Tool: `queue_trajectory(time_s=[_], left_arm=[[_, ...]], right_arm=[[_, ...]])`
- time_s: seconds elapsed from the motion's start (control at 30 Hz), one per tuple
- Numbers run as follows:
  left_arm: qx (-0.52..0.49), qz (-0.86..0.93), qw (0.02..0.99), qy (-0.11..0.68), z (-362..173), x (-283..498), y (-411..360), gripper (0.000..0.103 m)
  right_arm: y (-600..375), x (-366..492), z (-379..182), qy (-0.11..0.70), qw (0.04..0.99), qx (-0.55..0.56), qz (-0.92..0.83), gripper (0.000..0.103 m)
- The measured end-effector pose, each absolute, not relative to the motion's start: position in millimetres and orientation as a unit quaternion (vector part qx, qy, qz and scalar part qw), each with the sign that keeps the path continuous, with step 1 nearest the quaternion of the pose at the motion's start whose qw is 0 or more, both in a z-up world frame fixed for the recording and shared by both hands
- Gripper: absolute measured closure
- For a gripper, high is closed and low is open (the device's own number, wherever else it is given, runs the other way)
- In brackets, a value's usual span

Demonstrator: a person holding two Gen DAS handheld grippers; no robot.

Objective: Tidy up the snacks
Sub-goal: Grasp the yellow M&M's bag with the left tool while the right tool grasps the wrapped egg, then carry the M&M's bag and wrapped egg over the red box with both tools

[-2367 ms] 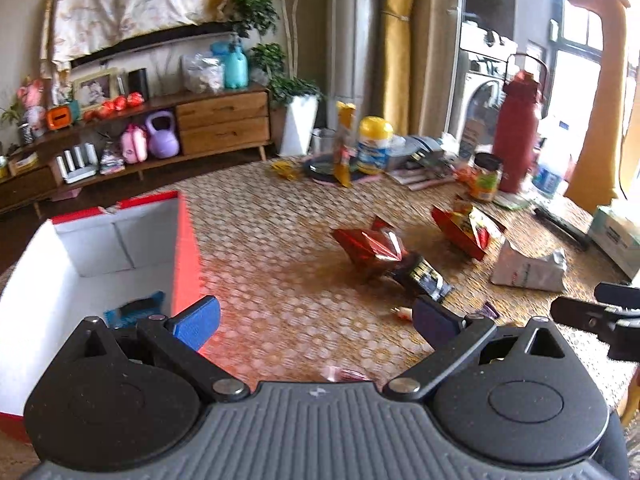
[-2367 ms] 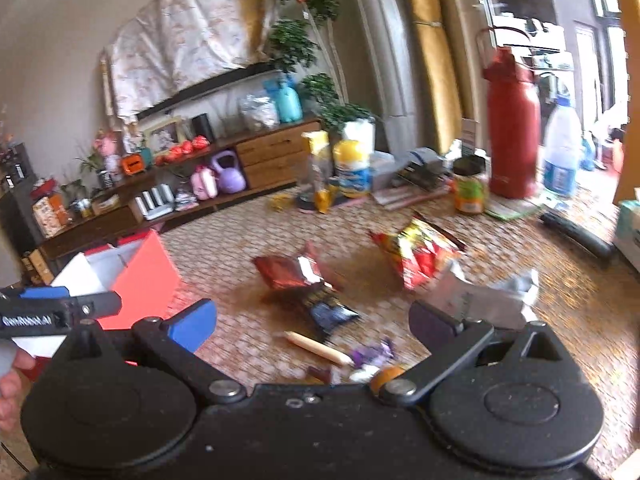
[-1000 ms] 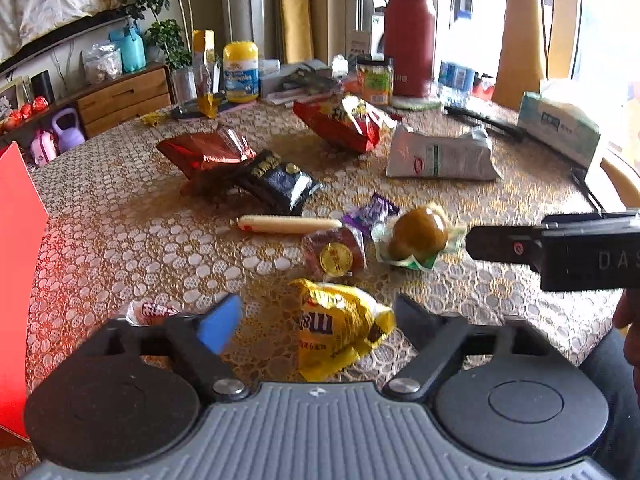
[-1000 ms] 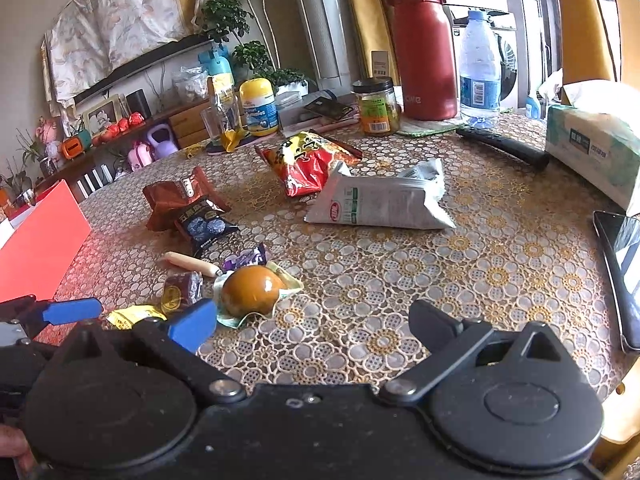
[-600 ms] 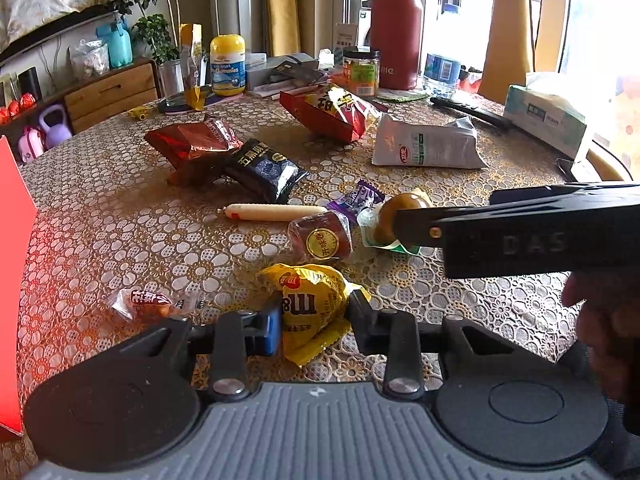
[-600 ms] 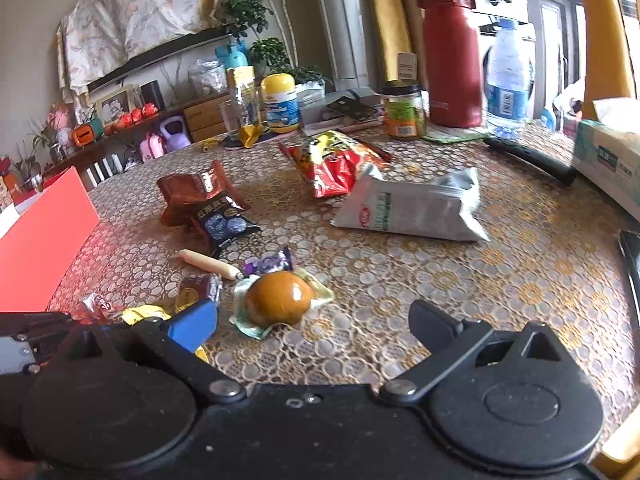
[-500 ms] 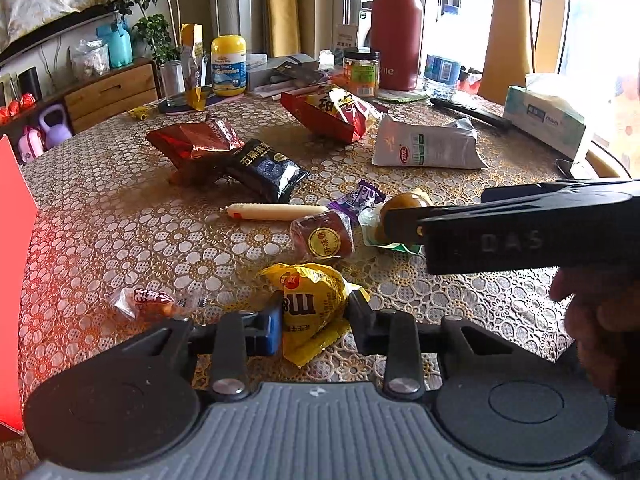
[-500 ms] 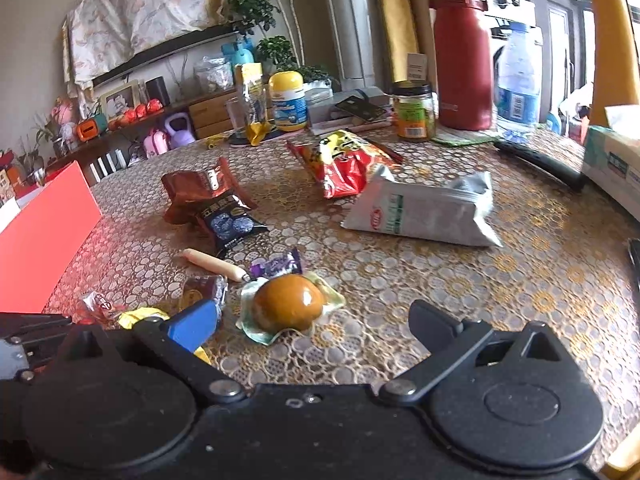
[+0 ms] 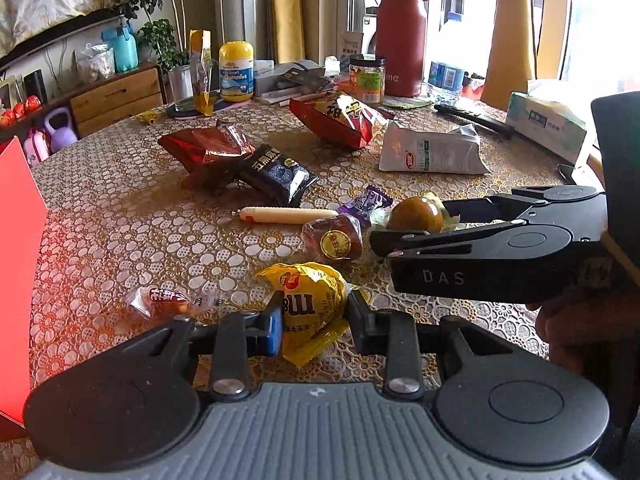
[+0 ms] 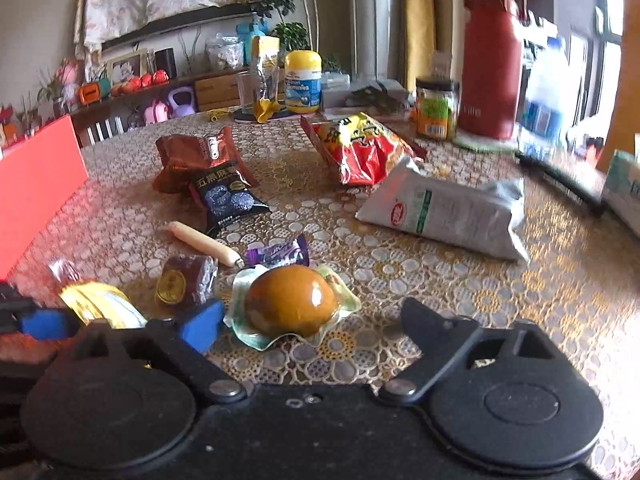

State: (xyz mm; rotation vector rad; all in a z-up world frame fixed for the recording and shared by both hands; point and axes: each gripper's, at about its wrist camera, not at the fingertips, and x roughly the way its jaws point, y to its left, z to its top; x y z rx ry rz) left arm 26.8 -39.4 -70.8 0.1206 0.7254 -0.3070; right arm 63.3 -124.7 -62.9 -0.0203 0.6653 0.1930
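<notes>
My left gripper [image 9: 314, 320] is shut on a yellow snack pouch [image 9: 310, 304], which rests low over the lace tablecloth. My right gripper [image 10: 310, 318] is open, its jaws on either side of a brown packed egg [image 10: 291, 305] in a clear wrapper; it also shows in the left wrist view [image 9: 416, 213]. A small dark-red sweet [image 9: 334, 238], a purple candy [image 10: 278, 254], a sausage stick [image 9: 288, 215], a black snack pack [image 9: 276, 174], a brown bag [image 9: 206, 148], a red chip bag [image 9: 340, 118] and a white bag [image 10: 444, 208] lie beyond.
A red box [image 9: 16, 240] stands at the left edge. A small clear-wrapped red snack [image 9: 168, 300] lies by the left gripper. A red flask [image 9: 402, 32], jars, a glass and a tissue box [image 9: 546, 120] stand along the table's far side.
The left gripper swung from the red box to the yellow pouch and shut on it. The right gripper moved forward until the egg sits between its open jaws.
</notes>
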Motion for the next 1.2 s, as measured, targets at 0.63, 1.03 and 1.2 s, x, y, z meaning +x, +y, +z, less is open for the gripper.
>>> queue_trajectory(time_s=[0.63, 1.03, 1.2], left_arm=[[0.042, -0.126, 0.94, 0.314, -43.0, 16.5, -15.5, 0.073], [0.024, -0.098, 0.958, 0.267, -2.7, 3.8, 21.4, 0.073], [0.017, -0.082, 0.965, 0.25, 13.5, -1.6, 45.4, 0.073]], right_arm=[[-131.4, 46.1, -46.6, 0.297, 0.95, 0.014, 0.095, 0.045], [-122.0, 34.8, -8.4, 0.259, 0.959, 0.023, 0.113, 0.045], [-107.9, 33.0, 11.2, 0.239, 0.962, 0.019, 0.132, 0.045]])
